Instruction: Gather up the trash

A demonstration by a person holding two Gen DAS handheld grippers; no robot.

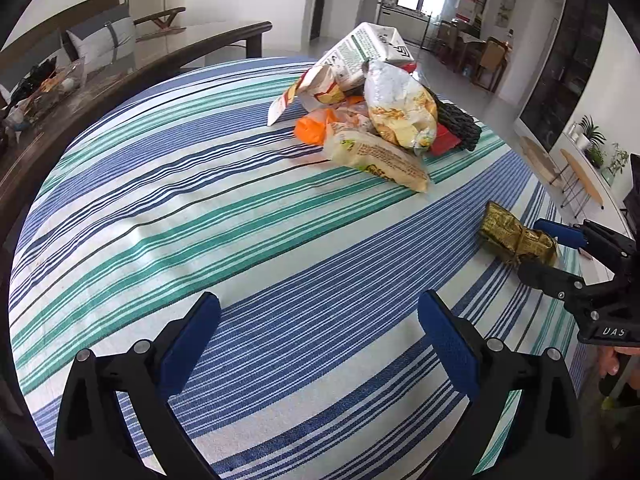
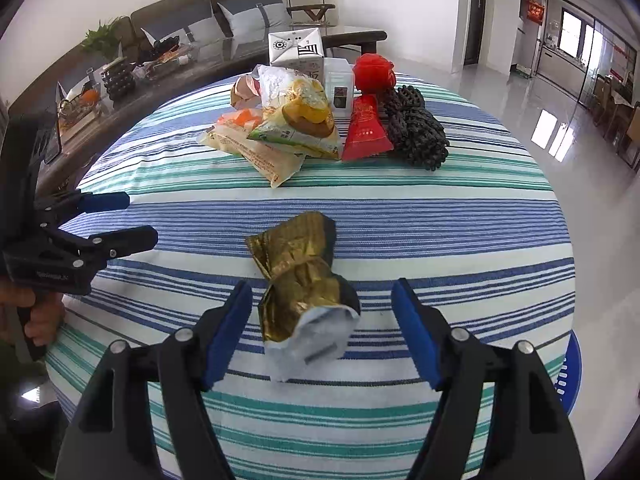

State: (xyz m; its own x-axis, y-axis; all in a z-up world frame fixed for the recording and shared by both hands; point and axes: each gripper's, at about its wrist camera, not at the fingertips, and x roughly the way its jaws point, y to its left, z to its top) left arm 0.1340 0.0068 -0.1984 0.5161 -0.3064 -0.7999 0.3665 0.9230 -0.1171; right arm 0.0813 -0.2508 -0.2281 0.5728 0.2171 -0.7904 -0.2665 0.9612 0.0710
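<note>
Striped tablecloth (image 2: 440,216) bears a white carton (image 2: 296,53) among wrappers (image 2: 296,124).

Bright daylight, sharp, fisheye-warped edges

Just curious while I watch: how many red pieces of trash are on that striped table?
2. A crumpled red ball sits at the back of the pile, beside the milk carton. A flat red packet lies in front of it, against the black netting. More could be buried underneath.
</note>
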